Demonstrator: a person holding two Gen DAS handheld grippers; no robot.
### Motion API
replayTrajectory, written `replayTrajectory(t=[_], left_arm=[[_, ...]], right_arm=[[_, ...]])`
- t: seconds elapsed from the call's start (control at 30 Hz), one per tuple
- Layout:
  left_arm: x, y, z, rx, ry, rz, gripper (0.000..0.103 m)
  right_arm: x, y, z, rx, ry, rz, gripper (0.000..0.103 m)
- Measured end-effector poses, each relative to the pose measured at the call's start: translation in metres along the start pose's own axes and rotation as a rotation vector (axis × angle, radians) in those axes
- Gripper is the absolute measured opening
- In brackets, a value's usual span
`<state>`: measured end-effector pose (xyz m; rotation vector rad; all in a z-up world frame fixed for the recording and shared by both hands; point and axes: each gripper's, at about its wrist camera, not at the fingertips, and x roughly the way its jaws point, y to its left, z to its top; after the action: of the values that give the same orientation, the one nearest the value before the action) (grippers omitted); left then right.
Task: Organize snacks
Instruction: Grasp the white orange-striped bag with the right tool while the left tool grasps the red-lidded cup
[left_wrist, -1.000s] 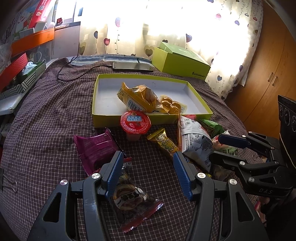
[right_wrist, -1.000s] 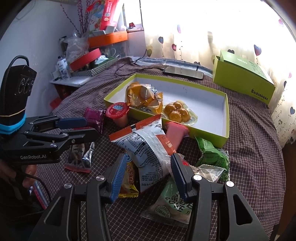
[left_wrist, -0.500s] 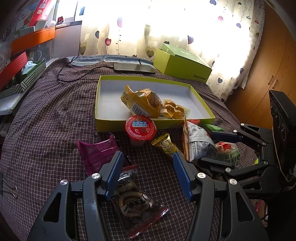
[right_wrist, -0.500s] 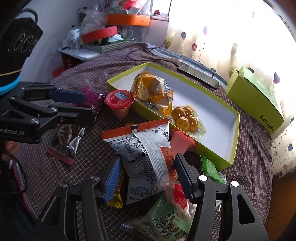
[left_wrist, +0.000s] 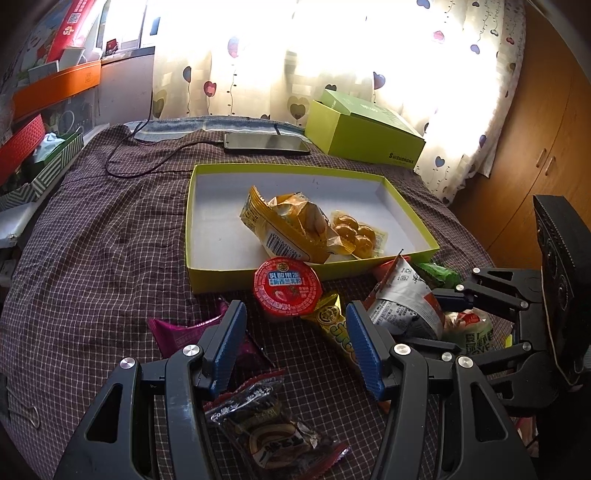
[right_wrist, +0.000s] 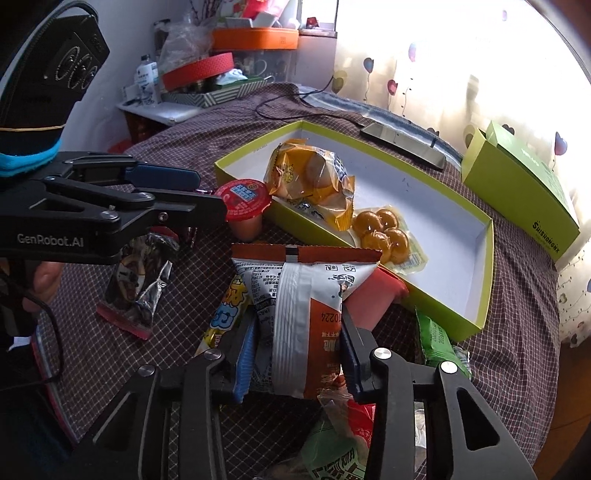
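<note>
My right claw (right_wrist: 295, 354) is closing, and its two blue pads already press the sides of the white and orange snack bag (right_wrist: 299, 314), which stands upright between them. Just left of this bag a yellow and blue packet (right_wrist: 225, 314) lies partly under it. Behind the bag, touching it, is a reddish cup (right_wrist: 373, 295), and to the right a green packet (right_wrist: 436, 336) lies against the wall of the tray (right_wrist: 484, 280). Under my wrist there is another pale green packet (right_wrist: 332, 458); its writing is too blurred for me.

My left claw (left_wrist: 295, 347) hangs spread open over the checked cloth (left_wrist: 103, 266), with nothing between the pads. Below it lies a dark wrapper with red ends (left_wrist: 273, 432), at the left pad a magenta packet (left_wrist: 181, 332), and just ahead a jelly cup with a red lid (left_wrist: 286, 288), which stands against the front wall of the tray. The lid carries Chinese characters I cannot read well.

Inside the tray lie a yellow bread bag (right_wrist: 314, 181) and a clear pack of round golden balls (right_wrist: 384, 236). Behind the tray a phone (left_wrist: 266, 143) rests with its cable, and a green box (right_wrist: 517, 192) shows the word "SHISHANGNX". The body of my left claw bears "GenRobot.AI".
</note>
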<state>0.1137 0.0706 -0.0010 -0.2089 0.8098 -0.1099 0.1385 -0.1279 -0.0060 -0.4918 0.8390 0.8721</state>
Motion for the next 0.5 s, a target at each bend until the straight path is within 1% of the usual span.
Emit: replayTrajectory(t=[0.27,0.5], left_arm=[[0.015,0.002,0.006,0.029,-0.004,0.022,0.057],[0.031,-0.001,0.005,0.047,0.018,0.047,0.057]], right_arm=[[-0.022,-0.014,-0.006,0.114,-0.084,-0.023,0.037],[-0.032,-0.021,-0.005,0.156,-0.123,-0.027,0.037]])
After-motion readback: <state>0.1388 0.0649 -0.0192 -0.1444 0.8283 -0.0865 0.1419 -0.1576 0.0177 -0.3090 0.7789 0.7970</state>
